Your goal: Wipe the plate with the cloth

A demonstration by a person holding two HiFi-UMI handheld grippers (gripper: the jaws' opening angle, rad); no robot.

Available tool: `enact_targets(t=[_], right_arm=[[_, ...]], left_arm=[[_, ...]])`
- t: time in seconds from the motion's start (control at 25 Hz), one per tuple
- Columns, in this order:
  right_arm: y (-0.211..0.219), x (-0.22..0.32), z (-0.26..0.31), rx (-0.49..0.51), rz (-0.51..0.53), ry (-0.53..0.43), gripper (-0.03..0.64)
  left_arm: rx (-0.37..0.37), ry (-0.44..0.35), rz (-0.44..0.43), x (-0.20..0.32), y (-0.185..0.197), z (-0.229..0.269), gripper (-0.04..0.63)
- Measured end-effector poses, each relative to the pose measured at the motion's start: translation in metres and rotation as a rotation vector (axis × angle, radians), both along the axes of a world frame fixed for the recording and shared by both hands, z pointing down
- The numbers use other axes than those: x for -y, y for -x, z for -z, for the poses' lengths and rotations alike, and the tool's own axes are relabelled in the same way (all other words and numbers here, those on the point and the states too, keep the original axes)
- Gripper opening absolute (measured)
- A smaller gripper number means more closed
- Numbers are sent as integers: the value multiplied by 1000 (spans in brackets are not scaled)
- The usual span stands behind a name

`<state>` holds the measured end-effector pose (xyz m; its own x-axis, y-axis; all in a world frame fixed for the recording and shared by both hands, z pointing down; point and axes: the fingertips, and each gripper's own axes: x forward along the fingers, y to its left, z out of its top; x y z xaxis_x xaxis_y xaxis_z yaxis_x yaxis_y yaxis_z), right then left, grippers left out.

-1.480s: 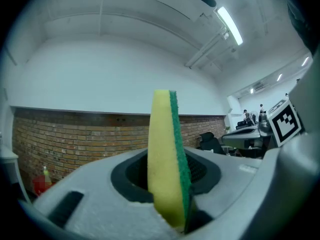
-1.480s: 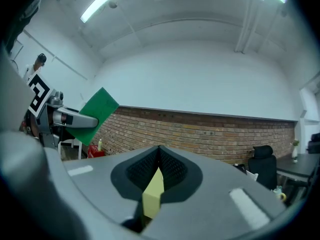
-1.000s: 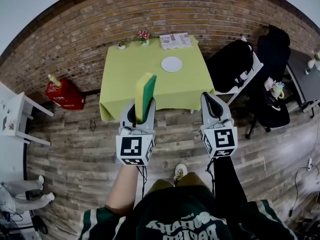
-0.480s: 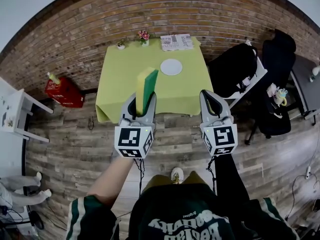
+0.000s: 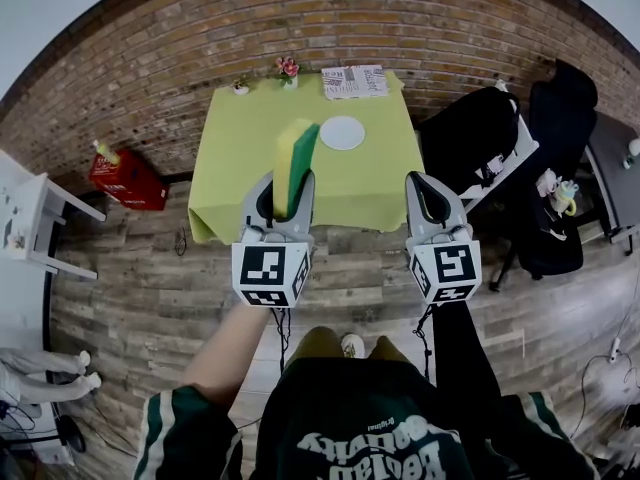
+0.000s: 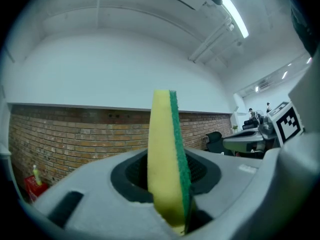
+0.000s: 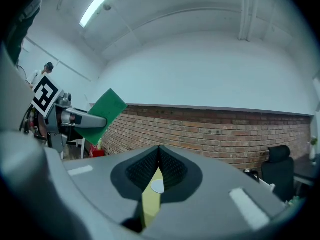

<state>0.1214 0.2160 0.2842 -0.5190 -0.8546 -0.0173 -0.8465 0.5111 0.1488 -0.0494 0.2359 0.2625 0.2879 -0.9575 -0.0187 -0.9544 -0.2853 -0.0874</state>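
Overlapping the green table [image 5: 228,173], the sponge [image 5: 294,166] leaves plate [image 5: 343,133] and chairs [image 5: 470,133] unobstructed.

The sponge [image 5: 295,163] is yellow with a dark green face. The white plate [image 5: 343,133] sits on a lime-green tablecloth [image 5: 240,168]. The brick wall [image 5: 400,18] is red-brown, the plank floor [image 5: 150,278] grey-brown and the crate [image 5: 125,183] red.

Sponge [image 6: 165,159]: lower end sunk out of sight between the left gripper [image 5: 285,180] fingers [image 6: 85,184].
Plate [image 7: 157,186]: only a sliver shows through the slit below the right gripper [image 7: 159,149] fingers.
Printed sheet [image 5: 353,82]: print too small to read.
Surface [image 5: 230,168]: near edge partly behind the sponge and left gripper.
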Motion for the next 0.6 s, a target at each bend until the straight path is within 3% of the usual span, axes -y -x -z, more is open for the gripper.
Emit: enact_targets(t=[0.6], right_arm=[[2,40,4,50,-4,-3,14]], left_arm=[[17,-5,-17,45,-4,1,138]])
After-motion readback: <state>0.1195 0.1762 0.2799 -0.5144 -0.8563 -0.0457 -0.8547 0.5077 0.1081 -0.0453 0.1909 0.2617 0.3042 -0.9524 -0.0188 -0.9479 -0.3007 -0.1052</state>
